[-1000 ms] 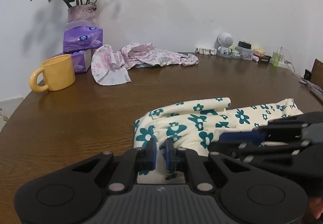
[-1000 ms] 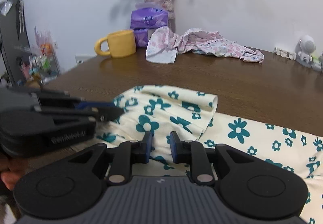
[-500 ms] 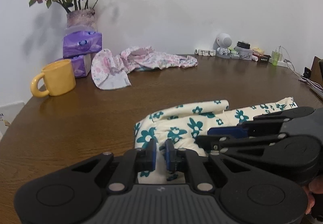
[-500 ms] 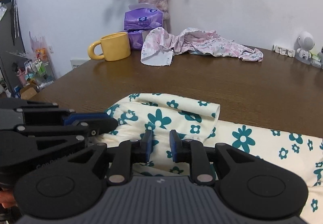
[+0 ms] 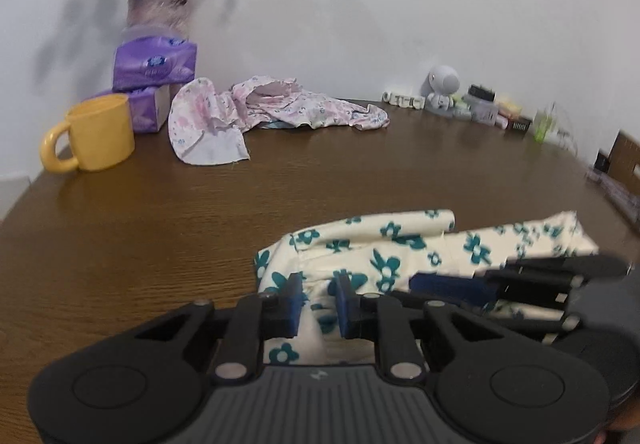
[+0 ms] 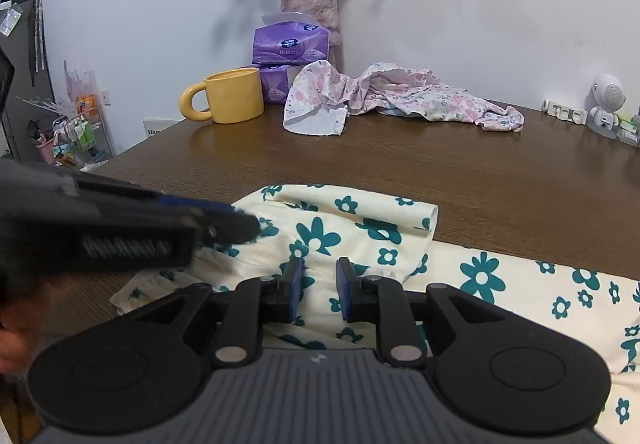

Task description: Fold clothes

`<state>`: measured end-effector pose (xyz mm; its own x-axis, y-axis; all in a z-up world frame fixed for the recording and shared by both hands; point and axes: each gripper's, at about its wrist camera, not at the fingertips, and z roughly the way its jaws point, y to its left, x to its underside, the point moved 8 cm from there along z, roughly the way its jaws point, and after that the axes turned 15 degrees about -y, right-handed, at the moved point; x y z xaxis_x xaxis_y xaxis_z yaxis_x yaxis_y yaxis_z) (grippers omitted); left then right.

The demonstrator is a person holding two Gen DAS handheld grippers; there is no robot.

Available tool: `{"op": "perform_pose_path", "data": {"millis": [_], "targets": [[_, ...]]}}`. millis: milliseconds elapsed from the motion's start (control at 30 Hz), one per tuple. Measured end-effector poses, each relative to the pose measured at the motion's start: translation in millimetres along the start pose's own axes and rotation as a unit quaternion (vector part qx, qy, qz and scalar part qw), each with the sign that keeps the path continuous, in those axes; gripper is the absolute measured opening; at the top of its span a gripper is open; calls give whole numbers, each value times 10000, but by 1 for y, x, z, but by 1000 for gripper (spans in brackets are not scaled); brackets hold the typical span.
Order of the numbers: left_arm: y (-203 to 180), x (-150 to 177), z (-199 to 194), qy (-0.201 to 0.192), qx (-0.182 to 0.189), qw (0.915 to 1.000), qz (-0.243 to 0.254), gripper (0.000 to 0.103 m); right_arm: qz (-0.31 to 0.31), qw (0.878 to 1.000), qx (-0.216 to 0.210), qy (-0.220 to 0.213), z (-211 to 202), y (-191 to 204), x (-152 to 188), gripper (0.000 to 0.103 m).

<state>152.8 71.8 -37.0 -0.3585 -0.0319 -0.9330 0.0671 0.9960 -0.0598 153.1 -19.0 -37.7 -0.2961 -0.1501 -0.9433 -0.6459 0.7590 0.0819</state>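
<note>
A cream garment with teal flowers [image 5: 384, 248] lies partly folded on the brown table's near side; it also shows in the right wrist view [image 6: 352, 220]. My left gripper [image 5: 319, 302] hovers over its left end, fingers slightly apart with nothing between them. My right gripper [image 6: 318, 292] sits over the garment's folded part, fingers slightly apart with nothing held. The right gripper shows at the right of the left wrist view [image 5: 520, 288]. The left gripper shows blurred at the left of the right wrist view [image 6: 132, 232]. A pink floral garment [image 5: 276, 108] lies crumpled at the back.
A yellow mug [image 5: 96, 132], purple tissue packs [image 5: 154, 62] and a vase of dried roses [image 6: 310, 4] stand at the back left. A small white robot figure [image 5: 442, 84] and small items line the back right. The table edge [image 6: 132, 148] drops off at left.
Both grippers have opened a little, from nearly shut to a small gap. The left gripper has shifted and its view is blurred. The flowered garment lies much as before.
</note>
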Motion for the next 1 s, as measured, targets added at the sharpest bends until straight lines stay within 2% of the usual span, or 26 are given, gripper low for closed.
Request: {"op": "perform_pose_path", "data": {"millis": [67,167,200,333,400,500,567,633,800,900,1000], "targets": [[-1,2,0,-17,33,10000,-23,14,173,9998,-37,4,-4,-4,-4,22],[-1,4,0,-43,59,10000,-9,14,329,9992,30,-216,-15,-12,-16,49],[-1,4,0,-49,49,10000,11,14,321,9990,78,-293,-17,-15,-20,51],[-3,3,0,-64,32,10000,56,14,250,9995,172,-41,-6,-21,-16,49],[0,0,0,-47,34,10000,-19,15,162,9995,215,137,2,-19,-5,44],[9,-12,-8,34,41,9985,-553,16,-20,9996,275,104,1,-15,0,43],[11,-23,-16,-152,88,9975,-688,19,-55,9996,268,119,0,-15,1,41],[13,-28,-15,-157,-20,9980,-614,19,-45,9996,252,114,-2,-17,3,40],[7,-13,5,210,96,9980,-586,18,-98,9996,276,48,-3,-15,5,40],[-2,-3,5,106,-46,9999,-101,17,-95,9996,252,46,-2,-15,4,40],[-4,1,4,48,-76,9999,-127,17,-33,9997,203,92,-3,-17,1,41]]}}
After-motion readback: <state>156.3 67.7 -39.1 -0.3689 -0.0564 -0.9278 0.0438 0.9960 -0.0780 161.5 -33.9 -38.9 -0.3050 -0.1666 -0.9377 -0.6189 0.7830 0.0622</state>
